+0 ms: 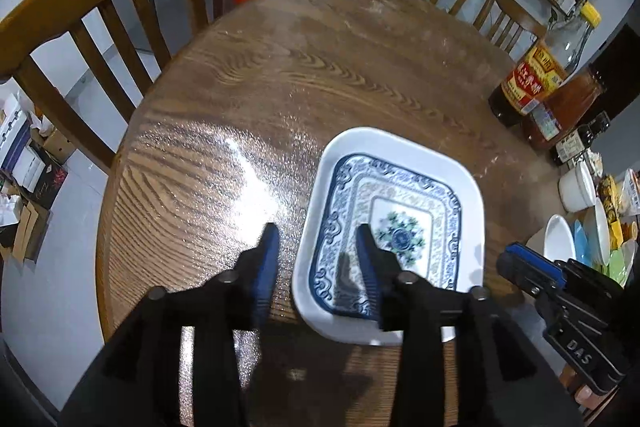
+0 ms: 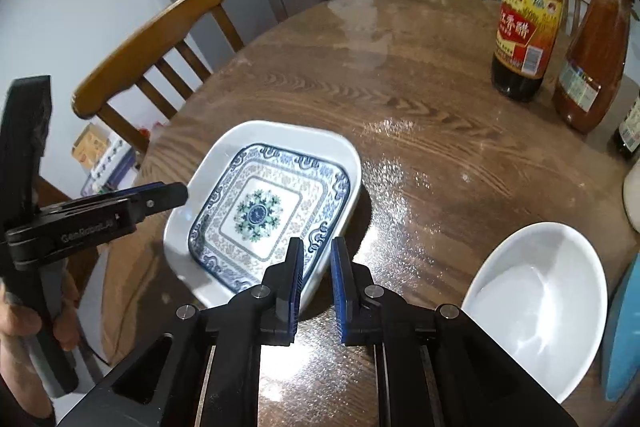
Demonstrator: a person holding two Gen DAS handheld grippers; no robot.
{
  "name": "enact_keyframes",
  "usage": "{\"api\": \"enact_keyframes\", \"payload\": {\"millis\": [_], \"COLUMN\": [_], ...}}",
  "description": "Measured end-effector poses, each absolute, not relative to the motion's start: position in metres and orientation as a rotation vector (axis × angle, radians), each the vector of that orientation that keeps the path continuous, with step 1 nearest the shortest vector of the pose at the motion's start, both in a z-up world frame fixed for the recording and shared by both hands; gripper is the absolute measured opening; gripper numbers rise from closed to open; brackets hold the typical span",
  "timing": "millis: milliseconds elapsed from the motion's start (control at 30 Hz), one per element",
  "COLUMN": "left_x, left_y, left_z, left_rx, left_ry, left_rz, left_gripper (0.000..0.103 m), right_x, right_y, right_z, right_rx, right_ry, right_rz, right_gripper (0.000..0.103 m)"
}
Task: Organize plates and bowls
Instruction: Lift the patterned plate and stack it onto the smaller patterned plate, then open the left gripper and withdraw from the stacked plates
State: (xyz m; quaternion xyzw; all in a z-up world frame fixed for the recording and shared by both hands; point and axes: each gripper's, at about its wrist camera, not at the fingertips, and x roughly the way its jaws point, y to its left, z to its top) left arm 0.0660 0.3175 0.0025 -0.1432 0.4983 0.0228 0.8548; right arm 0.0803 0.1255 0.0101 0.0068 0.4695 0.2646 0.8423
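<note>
Now, plate: the square white china plate with the blue flower pattern [image 1: 394, 227] is lying flat on the round brown wooden tabletop [image 1: 280, 67], near the edge closest to the person.
Left tool: the left tool [image 1: 318, 239] is standing released, with one blue finger out over the bare wood and the other over the plate's inside, so the near rim is sitting between them but nothing is pinching it.
Why so: it looks like the plate is being left here as its tidy spot, though I cannot be sure.
Right tool: the right tool [image 2: 314, 255] is clenched almost all the way with only a thin gap, and it is holding nothing; it is hanging just over the plate's near corner.
Bowl: the deep plain white bowl [image 2: 536, 303] is waiting on the tabletop, just beside the right tool.
Only in left view: more dishes are standing stacked at the far right [image 1: 588, 239], white, blue and green ones.
Only in right view: a hand [image 2: 24, 319] is gripping the left tool's handle, and the tall dark vinegar bottle with the red and yellow label [image 2: 528, 7] is showing whole, well apart from the plate.
</note>
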Motion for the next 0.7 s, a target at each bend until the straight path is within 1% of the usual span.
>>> {"api": "enact_keyframes", "payload": {"millis": [33,167,233,300,333,467,500,533,567,600,633,700], "left_x": [0.065,0.057,0.053,0.049,0.048,0.049,0.051,0.053,0.054,0.056,0.059,0.065], "left_y": [0.317,0.306,0.298,0.289,0.284,0.265,0.262,0.256,0.25,0.243,0.236,0.221], "left_z": [0.005,0.017,0.024,0.03,0.033,0.034,0.034,0.033,0.033,0.032,0.031,0.029], "left_rx": [-0.302,-0.3,-0.303,-0.3,-0.296,-0.3,-0.302,-0.306,-0.309,-0.313,-0.314,-0.302], "left_ry": [1.041,1.009,0.987,0.962,0.952,0.959,0.962,0.971,0.978,0.988,1.001,1.019], "left_rz": [0.048,0.023,-0.002,-0.031,-0.048,-0.117,-0.13,-0.148,-0.161,-0.181,-0.2,-0.23], "left_gripper": [0.049,0.058,0.07,0.077,0.079,0.081,0.083,0.084,0.085,0.086,0.088,0.089], "right_x": [0.077,0.062,0.054,0.048,0.045,0.037,0.035,0.034,0.033,0.032,0.03,0.03], "right_y": [0.123,0.107,0.094,0.077,0.068,0.02,0.006,-0.009,-0.018,-0.032,-0.044,-0.062], "right_z": [0.015,0.029,0.033,0.035,0.036,0.035,0.034,0.032,0.031,0.028,0.025,0.019], "right_rx": [0.017,0.024,0.03,0.046,0.058,0.133,0.158,0.188,0.208,0.239,0.271,0.323], "right_ry": [0.972,0.912,0.895,0.885,0.881,0.879,0.882,0.886,0.887,0.887,0.89,0.902], "right_rz": [0.567,0.59,0.584,0.565,0.551,0.447,0.414,0.377,0.353,0.318,0.285,0.253], "right_gripper": [0.013,0.013,0.013,0.013,0.013,0.015,0.02,0.029,0.034,0.044,0.051,0.052]}}
